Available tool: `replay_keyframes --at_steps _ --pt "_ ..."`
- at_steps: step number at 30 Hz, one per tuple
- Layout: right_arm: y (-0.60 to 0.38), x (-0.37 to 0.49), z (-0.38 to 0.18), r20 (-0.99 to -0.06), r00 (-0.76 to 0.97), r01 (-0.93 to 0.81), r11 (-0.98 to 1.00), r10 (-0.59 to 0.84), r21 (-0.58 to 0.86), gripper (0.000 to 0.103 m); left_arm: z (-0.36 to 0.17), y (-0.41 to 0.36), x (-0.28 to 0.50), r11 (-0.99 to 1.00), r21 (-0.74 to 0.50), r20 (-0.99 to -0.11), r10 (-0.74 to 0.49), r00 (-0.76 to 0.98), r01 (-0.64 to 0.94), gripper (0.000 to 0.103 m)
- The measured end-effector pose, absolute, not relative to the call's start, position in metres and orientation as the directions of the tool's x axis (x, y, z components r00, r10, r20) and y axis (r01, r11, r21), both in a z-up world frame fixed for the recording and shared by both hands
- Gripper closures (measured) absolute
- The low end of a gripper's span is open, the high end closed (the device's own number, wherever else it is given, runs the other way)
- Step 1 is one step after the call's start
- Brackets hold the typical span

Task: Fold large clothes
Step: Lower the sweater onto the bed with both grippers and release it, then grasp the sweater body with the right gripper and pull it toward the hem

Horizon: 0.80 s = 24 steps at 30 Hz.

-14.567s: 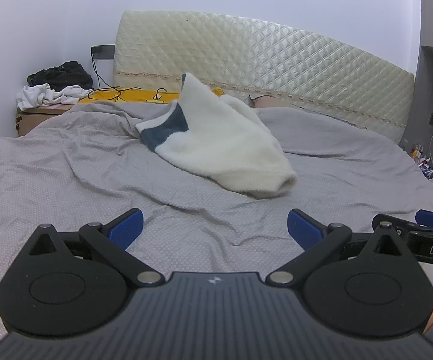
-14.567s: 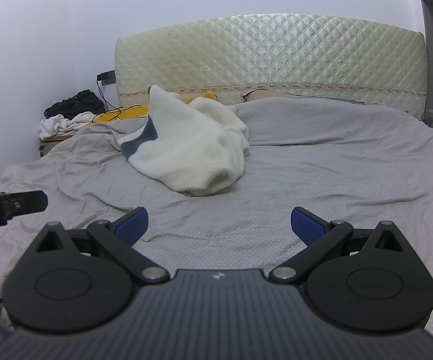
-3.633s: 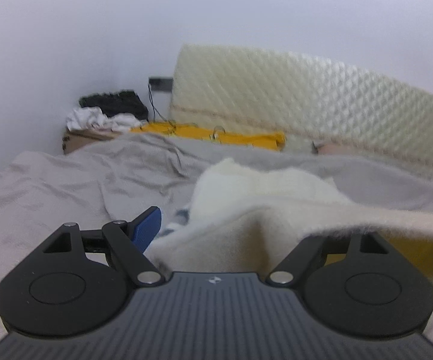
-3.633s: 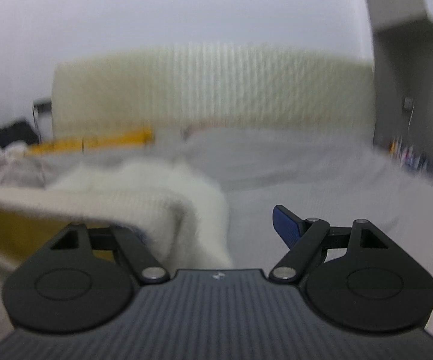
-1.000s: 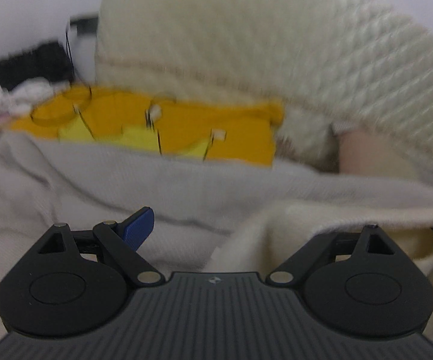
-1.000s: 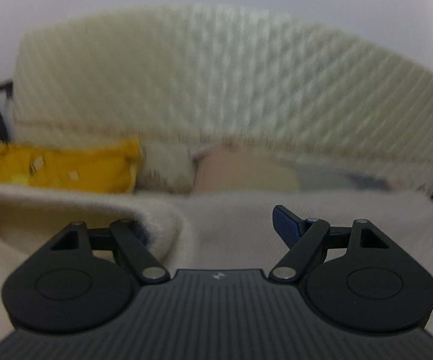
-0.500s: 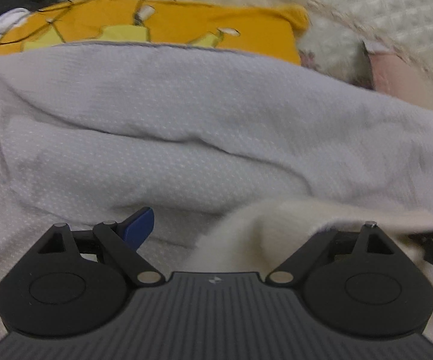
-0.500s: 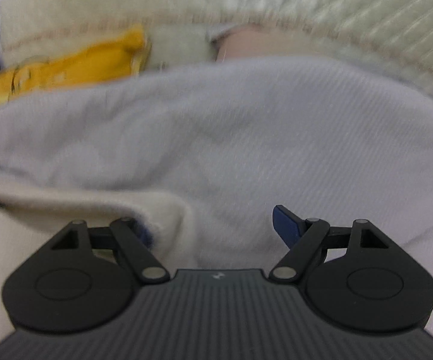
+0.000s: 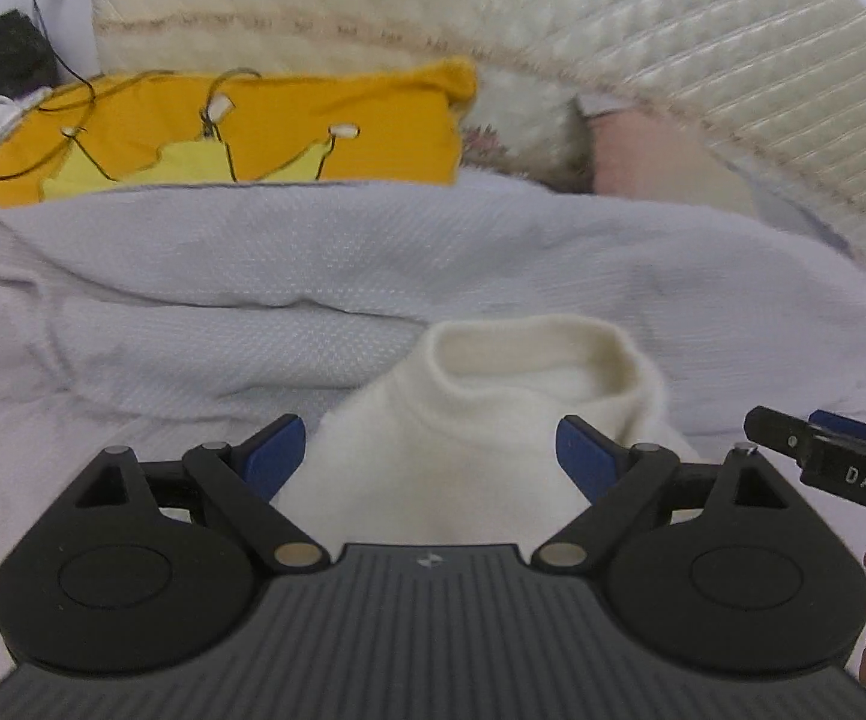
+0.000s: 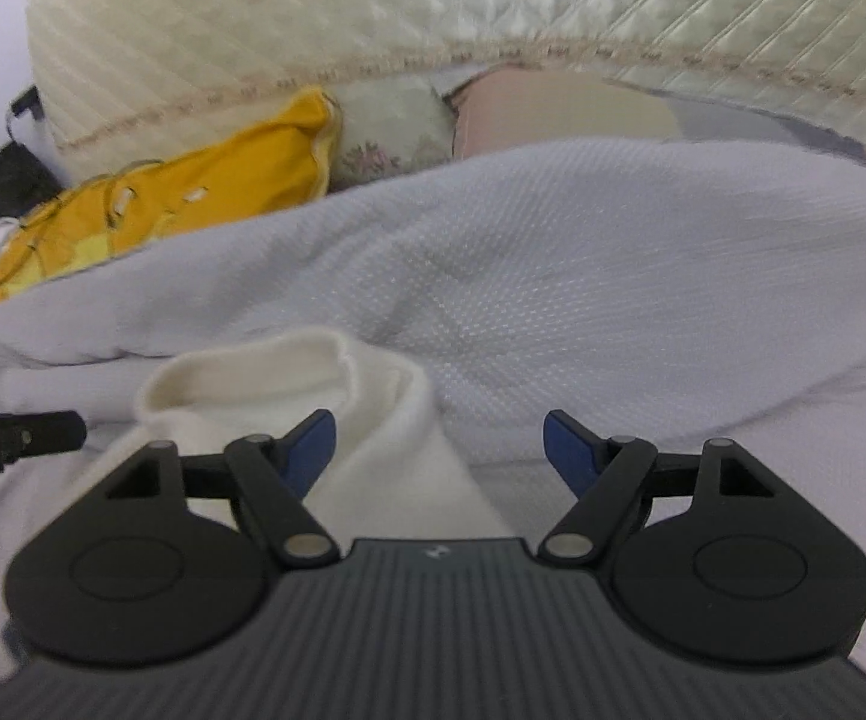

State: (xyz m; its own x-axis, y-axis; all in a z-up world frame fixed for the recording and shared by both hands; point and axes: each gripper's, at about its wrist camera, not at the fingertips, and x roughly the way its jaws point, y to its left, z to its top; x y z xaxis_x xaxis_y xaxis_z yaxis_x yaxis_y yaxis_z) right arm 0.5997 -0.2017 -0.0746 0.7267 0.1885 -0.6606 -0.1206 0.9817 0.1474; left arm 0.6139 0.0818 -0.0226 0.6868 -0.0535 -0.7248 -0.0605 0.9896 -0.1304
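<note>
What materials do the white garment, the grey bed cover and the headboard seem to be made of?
White garment: probably a soft knit or fleece; matte, fuzzy surface, thick rolled collar edge.
Grey bed cover: woven fabric, likely cotton; fine dotted texture, soft creases.
Headboard: looks like padded faux leather or vinyl; cream, diamond-quilted, slight sheen. The blur leaves it uncertain.

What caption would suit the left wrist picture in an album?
Open left gripper straddling the collar of a cream sweater on a grey bedspread, yellow pillow behind.
</note>
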Motion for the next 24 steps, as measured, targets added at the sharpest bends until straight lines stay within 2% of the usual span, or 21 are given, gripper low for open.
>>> replay_keyframes --at_steps 8,13,19,24 --pt "-0.228 0.479 -0.027 -0.583 0.779 -0.14 0.97 0.231 0.197 0.025 0.017 0.064 0.471 0.991 -0.123 -0.668 -0.039 0.743 -0.058 0.01" --pt "-0.245 0.39 -0.013 -0.543 0.796 -0.159 0.958 0.267 0.237 0.025 0.035 0.051 0.378 0.996 -0.065 -0.621 0.01 0.783 -0.064 0.01" --pt "-0.26 0.292 -0.02 -0.534 0.79 -0.184 0.947 0.301 0.262 0.025 0.035 0.032 0.287 0.991 -0.101 -0.591 0.01 0.807 -0.086 0.01" --pt "-0.266 0.228 -0.046 -0.55 0.764 -0.205 0.935 0.337 0.288 0.025 0.008 0.012 0.238 0.99 -0.119 -0.582 -0.009 0.813 -0.075 0.01"
